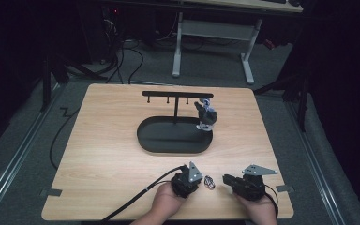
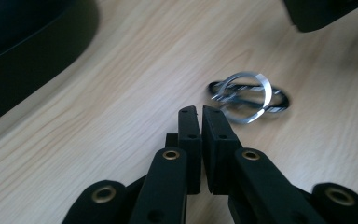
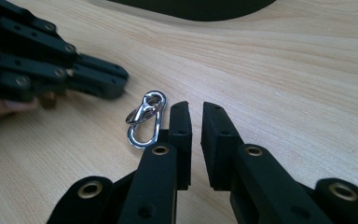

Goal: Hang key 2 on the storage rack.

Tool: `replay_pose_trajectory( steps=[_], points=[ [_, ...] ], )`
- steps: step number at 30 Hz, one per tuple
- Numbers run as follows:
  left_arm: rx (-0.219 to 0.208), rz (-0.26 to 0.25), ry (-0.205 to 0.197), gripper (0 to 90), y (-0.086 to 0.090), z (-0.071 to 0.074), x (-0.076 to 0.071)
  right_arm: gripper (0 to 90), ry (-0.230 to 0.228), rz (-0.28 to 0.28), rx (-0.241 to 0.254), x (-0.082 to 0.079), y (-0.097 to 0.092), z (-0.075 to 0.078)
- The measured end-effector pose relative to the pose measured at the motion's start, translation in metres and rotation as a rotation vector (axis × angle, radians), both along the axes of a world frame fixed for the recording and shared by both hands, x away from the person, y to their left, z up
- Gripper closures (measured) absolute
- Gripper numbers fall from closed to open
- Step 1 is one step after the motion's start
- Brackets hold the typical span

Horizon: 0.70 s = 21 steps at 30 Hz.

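At the near edge of the wooden table (image 1: 108,140) two hands come in from the bottom of the high view, each one holding a black gripper. The left gripper (image 1: 201,180) lies low over the wood, and its jaws are pressed almost together with nothing between them; in the left gripper view only a thin slit separates the two pads. The right gripper (image 1: 225,178) points toward the left one, and its jaws are also nearly closed and empty, with a slightly wider gap between them. Between the two grippers a small metal key ring with a clip (image 1: 209,182) lies flat on the table. In the left gripper view the key ring with a clip (image 2: 247,96) rests just beyond the jaw tips and a little to the right of them, not touching them. In the right gripper view the silver clip (image 3: 145,119) lies just beside the left jaw, and the left gripper (image 3: 121,77) is seen behind it at the upper left. Farther away, near the middle of the table, stands a black oval tray (image 1: 168,140) with a thin post and a bar with hooks (image 1: 177,94) on top. A small dark object with some blue and white (image 1: 206,115) hangs from the right end of this bar; I cannot tell what it is.
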<state>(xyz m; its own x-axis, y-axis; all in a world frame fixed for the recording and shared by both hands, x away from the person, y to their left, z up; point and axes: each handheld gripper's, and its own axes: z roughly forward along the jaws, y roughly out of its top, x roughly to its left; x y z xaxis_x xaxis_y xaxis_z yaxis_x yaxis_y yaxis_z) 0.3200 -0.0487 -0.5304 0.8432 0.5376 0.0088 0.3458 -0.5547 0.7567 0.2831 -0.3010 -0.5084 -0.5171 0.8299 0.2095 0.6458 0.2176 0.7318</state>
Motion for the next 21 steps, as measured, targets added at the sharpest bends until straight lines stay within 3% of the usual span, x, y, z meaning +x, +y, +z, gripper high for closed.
replay_pose_trajectory(
  steps=[5,10,12,17,21],
  points=[
    [-0.013,0.063,-0.026,86.6,0.044,0.005,-0.001,83.2,0.002,0.006,-0.012,0.002,0.003,-0.002],
    [-0.007,0.169,-0.04,84.5,0.106,0.008,0.004,82.4,0.015,0.002,-0.02,0.001,0.005,-0.004],
    [0.005,0.223,-0.049,83.3,0.139,0.01,0.006,82.1,0.024,-0.005,-0.024,0.001,0.005,-0.005],
    [0.032,0.338,-0.056,76.5,0.206,0.009,0.007,81.1,0.038,-0.018,-0.037,0.002,0.005,-0.008],
    [0.028,0.407,-0.065,64.6,0.235,-0.002,0.0,80.5,0.039,-0.032,-0.047,0.002,0.004,-0.007]
  ],
)
